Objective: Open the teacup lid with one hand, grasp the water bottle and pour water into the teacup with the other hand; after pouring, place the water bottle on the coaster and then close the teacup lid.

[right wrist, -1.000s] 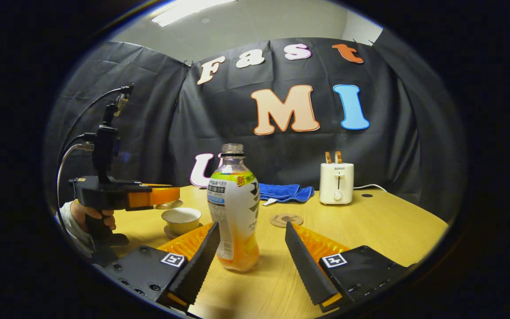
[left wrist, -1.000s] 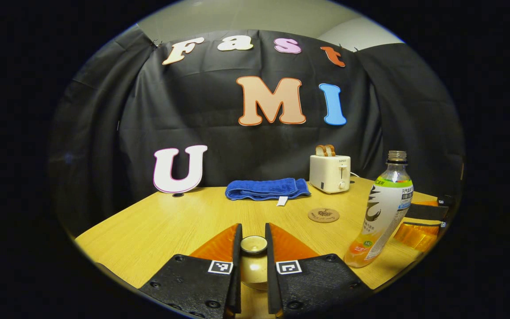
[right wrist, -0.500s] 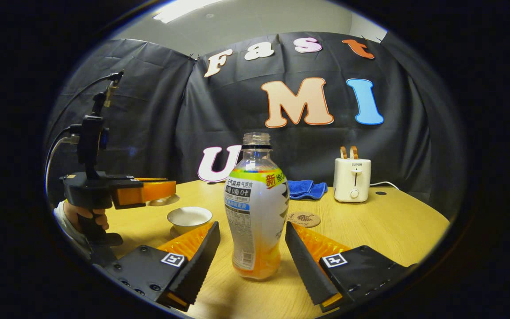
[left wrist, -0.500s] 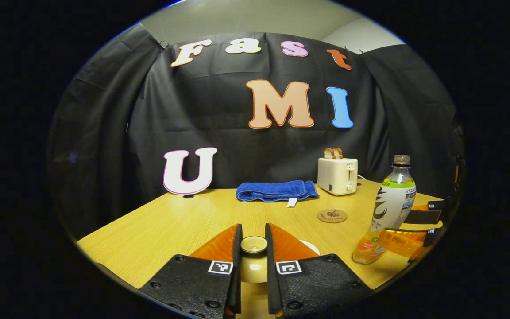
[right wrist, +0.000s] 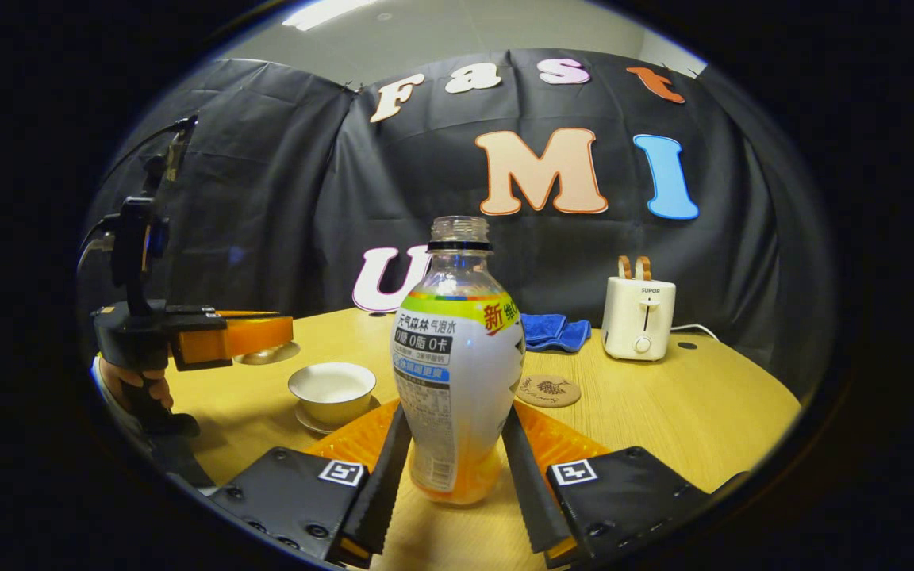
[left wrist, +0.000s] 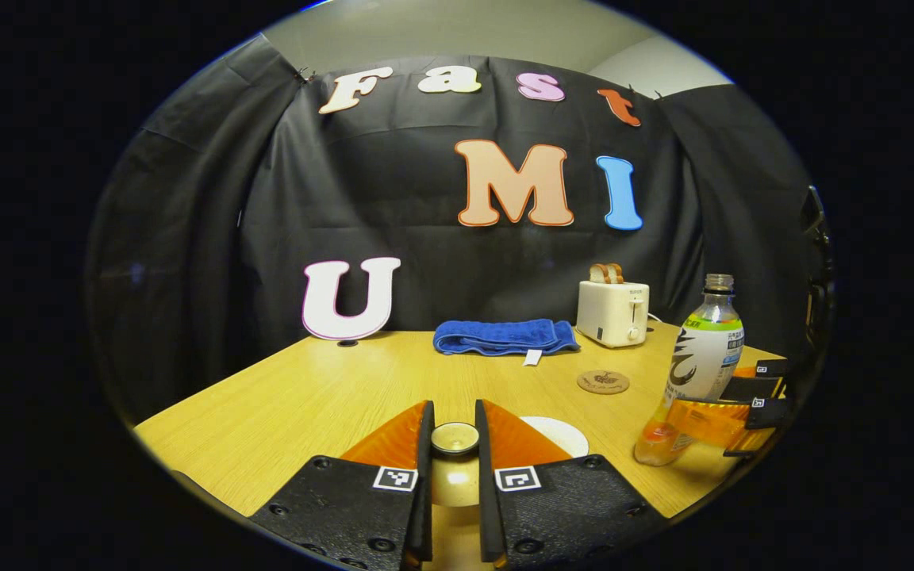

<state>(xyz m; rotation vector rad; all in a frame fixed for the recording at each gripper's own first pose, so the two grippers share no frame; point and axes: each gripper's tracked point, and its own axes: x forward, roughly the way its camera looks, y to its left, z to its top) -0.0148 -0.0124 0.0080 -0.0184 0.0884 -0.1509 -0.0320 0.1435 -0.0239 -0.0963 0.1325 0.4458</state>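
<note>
A light wooden table [right wrist: 687, 412] fills the booth. At its far edge lies a folded blue towel [left wrist: 502, 337] with a white tag. Just beside it stands a cream toaster [right wrist: 637, 318] with two bread slices [right wrist: 635, 267] upright in its slots.

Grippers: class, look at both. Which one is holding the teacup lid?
The left gripper: its fingers pinch the lid by the knob, above the open teacup. The right gripper clasps the water bottle instead.
</note>
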